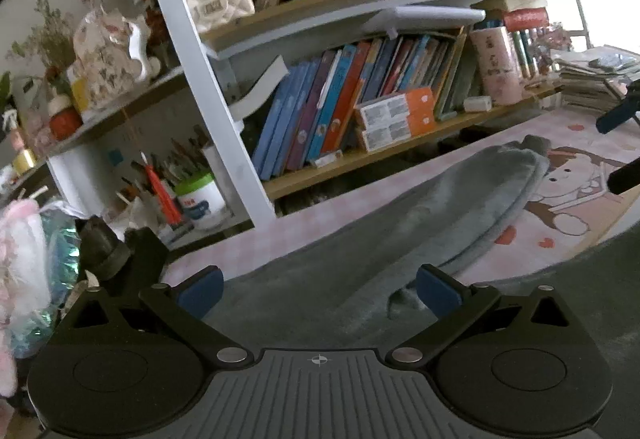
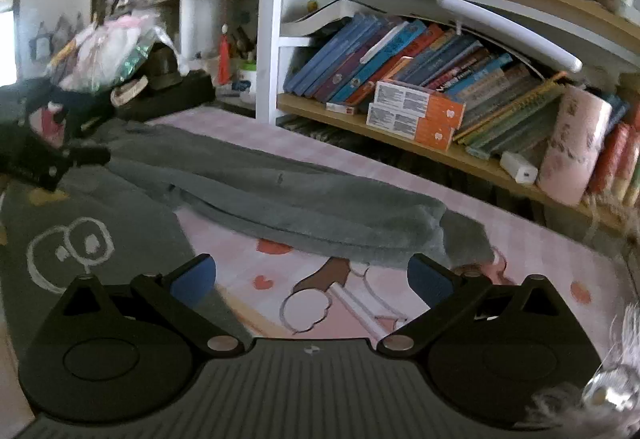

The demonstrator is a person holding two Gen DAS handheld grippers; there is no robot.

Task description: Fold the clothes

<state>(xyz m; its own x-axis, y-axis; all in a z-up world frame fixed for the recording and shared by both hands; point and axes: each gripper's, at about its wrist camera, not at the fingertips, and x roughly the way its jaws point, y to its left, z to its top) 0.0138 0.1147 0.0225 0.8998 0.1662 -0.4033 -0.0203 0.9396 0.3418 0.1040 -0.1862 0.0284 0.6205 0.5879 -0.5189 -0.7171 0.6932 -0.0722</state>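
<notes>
While both sets of jaws gape empty: left gripper (image 1: pixel 318 289) over grey garment (image 1: pixel 420 215), spread along pink tabletop (image 2: pixel 520 251) below bookshelf (image 2: pixel 400 127); right gripper (image 2: pixel 312 277) near sleeve end. Pre-grasp step, likely. Next: pinch edge, fold over.

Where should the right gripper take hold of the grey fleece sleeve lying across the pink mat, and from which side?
Probably at the cuff end, which lies flat and free just beyond the right gripper. Come low from the near side over the bare pink mat, jaws open as now, pinching the double-layered hem of the grey fleece sleeve.
</notes>
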